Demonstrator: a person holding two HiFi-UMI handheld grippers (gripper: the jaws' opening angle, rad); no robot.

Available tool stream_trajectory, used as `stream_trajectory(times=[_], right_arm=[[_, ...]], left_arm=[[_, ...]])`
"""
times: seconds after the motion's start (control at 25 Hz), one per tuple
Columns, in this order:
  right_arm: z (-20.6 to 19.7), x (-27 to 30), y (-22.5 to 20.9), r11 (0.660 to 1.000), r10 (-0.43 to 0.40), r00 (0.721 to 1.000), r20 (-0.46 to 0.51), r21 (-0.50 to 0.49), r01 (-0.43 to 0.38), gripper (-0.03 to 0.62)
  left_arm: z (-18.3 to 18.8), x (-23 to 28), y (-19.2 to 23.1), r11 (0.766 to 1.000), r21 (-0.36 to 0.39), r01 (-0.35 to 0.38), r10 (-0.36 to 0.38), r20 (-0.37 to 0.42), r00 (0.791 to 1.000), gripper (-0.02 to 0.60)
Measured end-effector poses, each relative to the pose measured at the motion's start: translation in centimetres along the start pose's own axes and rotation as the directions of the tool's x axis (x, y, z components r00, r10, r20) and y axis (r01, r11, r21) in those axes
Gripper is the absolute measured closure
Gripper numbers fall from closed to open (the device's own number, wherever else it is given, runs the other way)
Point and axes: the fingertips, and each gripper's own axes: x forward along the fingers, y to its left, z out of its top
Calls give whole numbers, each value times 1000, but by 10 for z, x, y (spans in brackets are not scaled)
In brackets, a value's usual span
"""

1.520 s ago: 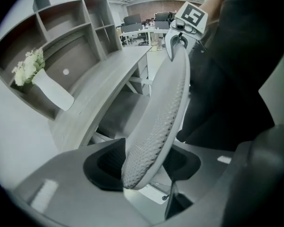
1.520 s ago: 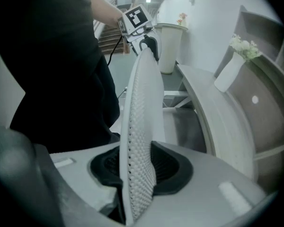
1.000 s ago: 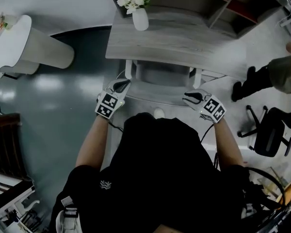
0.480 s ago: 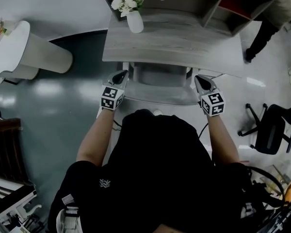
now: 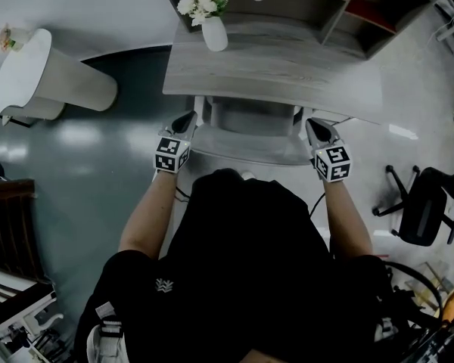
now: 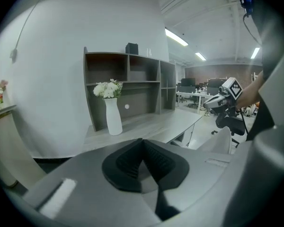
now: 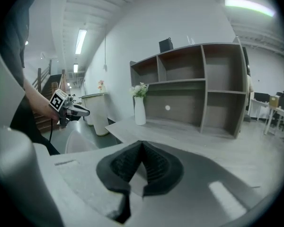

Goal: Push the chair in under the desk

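The pale grey chair (image 5: 246,148) stands at the grey wooden desk (image 5: 287,70), its seat partly beneath the desk's near edge and its backrest towards me. My left gripper (image 5: 185,119) is shut with nothing between its pads, its tip at the backrest's left end. At the right end my right gripper (image 5: 315,125) is also shut and empty. Whether either tip touches the chair I cannot tell. In the left gripper view the shut left gripper (image 6: 143,143) points over the desk (image 6: 151,126), the chair (image 6: 222,145) to its right. The right gripper (image 7: 142,145) likewise shows meeting pads, the chair (image 7: 78,143) to its left.
A white vase of flowers (image 5: 214,30) stands on the desk's far left corner, with an open shelf unit (image 5: 310,2) behind it. A white pedestal table (image 5: 30,74) is at the left, a black office chair (image 5: 420,210) at the right, and dark furniture (image 5: 7,225) at the near left.
My right gripper swung from pointing left across the chair back to pointing at the desk, and moved to the backrest's right end. The left gripper shifted slightly. A person at the right left the view.
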Motion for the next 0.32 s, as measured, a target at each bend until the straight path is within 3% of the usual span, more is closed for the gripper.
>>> stream_trajectory(times=[0.32], right_arm=[[-1, -1, -1, 1000, 0, 1000, 6, -3, 0, 592]], left_arm=[[2, 0, -4, 1000, 19, 7, -8, 6, 1000, 577]])
